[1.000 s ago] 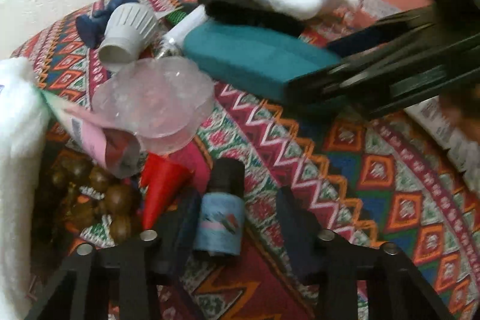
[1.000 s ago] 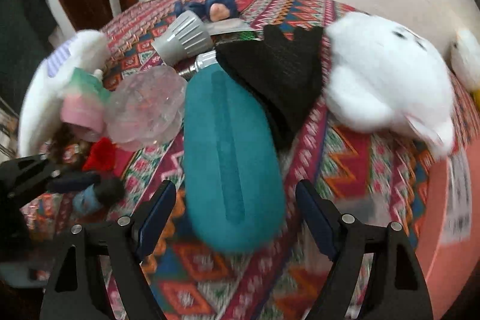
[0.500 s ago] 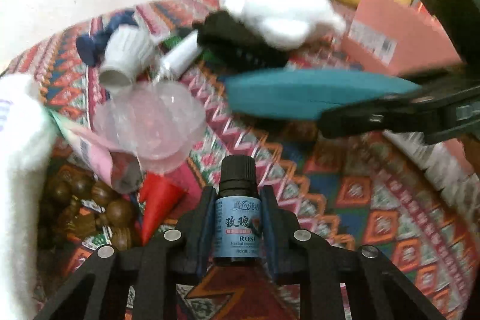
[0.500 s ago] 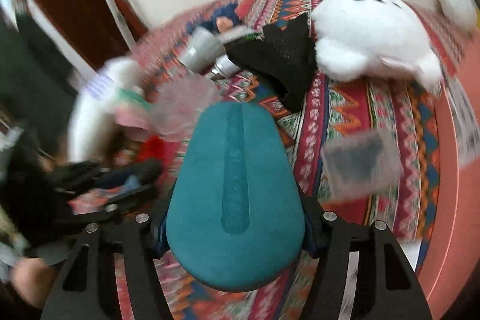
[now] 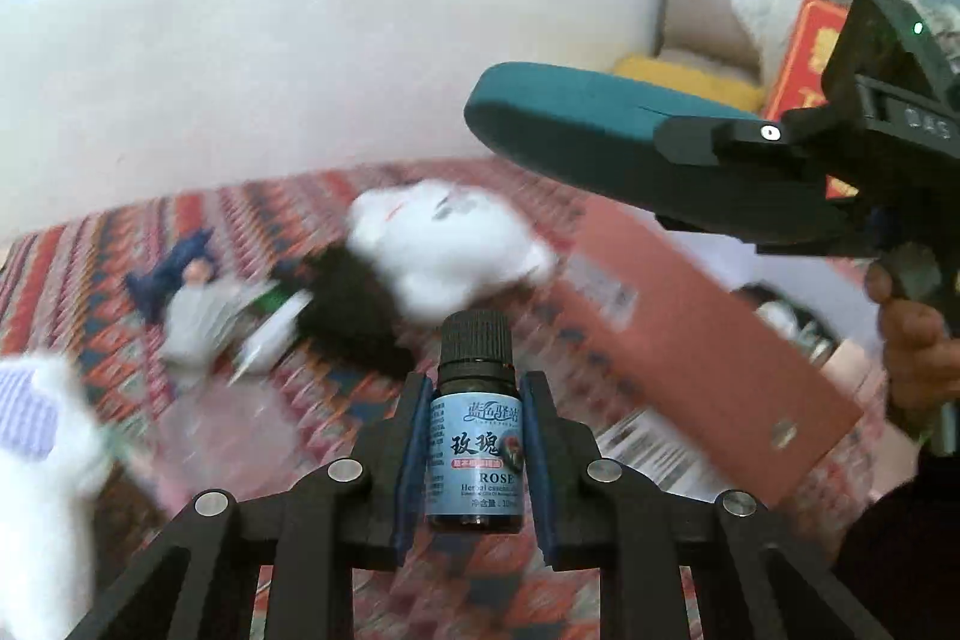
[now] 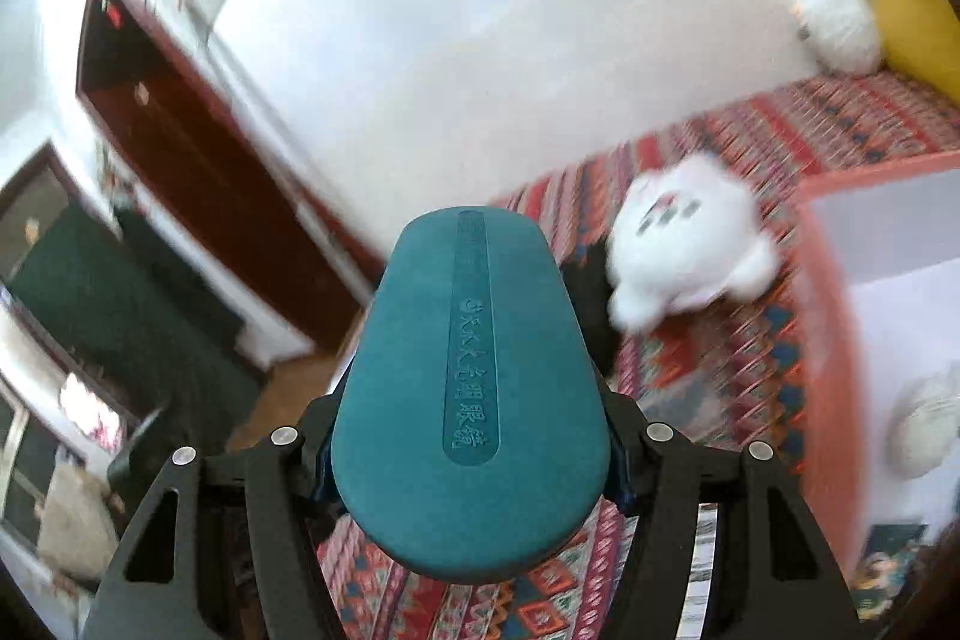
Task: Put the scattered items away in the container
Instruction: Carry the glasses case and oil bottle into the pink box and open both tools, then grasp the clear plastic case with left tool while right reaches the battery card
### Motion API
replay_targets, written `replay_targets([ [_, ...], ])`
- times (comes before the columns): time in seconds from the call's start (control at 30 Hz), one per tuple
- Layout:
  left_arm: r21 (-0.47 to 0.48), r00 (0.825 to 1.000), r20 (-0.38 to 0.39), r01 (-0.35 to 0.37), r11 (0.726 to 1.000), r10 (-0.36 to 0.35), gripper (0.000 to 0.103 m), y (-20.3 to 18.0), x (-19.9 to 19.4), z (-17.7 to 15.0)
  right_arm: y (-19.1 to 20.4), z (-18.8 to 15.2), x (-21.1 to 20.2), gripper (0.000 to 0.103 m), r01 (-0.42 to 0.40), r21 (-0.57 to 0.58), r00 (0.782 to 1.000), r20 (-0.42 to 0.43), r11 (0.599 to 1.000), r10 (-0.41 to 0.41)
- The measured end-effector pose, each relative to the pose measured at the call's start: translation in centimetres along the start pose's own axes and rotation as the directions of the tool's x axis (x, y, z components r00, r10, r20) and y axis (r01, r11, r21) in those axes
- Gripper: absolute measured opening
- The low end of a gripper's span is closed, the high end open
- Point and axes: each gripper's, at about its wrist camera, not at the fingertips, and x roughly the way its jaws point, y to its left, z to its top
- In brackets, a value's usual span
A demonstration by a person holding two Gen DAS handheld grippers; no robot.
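Both items are now off the patterned cloth and in the air, where a second ago they lay on it among the clutter. The left tongs (image 5: 475,451) pinch a small rose oil bottle (image 5: 475,445) upright between the blue pads, its black cap pointing up and its label facing the camera. A second ago those tongs were spread around the bottle as it lay on its side; half a second ago they had already closed on it. The right tongs (image 6: 468,451) pinch a teal glasses case (image 6: 468,394) across its near end, so the rest of the case juts forward over the bed. From the left wrist view the case (image 5: 606,142) hangs high at the right, well above the cloth, with a hand (image 5: 915,340) on the grip behind it.

Both views are smeared with motion, which suggests the two loads are being swung toward the pink box (image 6: 825,340) at the right of the scene. Its white interior is open, and something pale lies inside, too blurred to name.

So two pieces are lifted and neither is in the container yet. A white plush toy (image 5: 447,244), a black cloth (image 5: 348,310), a grey ribbed cap (image 5: 195,325) and a small blue figure (image 5: 171,271) remain scattered on the patterned cloth (image 5: 90,280).
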Motion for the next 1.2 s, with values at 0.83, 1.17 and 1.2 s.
replay_targets([
  [0.83,0.149,0.974,-0.217,-0.029,0.988,0.061,0.086,-7.6,13.9,3.8,-7.6,1.4,-16.9,0.097,0.333,0.233,0.870,0.297,0.914,-0.393],
  [1.17,0.186,0.903,-0.414,-0.038,0.982,0.114,0.086,-4.5,23.0,-2.7,-8.3,1.9,-12.0,0.097,0.365,0.178,0.886,0.234,0.914,-0.400],
  [1.2,0.181,0.904,-0.413,-0.039,0.983,0.112,0.086,-4.4,23.5,-2.6,-8.3,1.8,-11.7,0.097,0.366,0.175,0.888,0.229,0.914,-0.399],
])
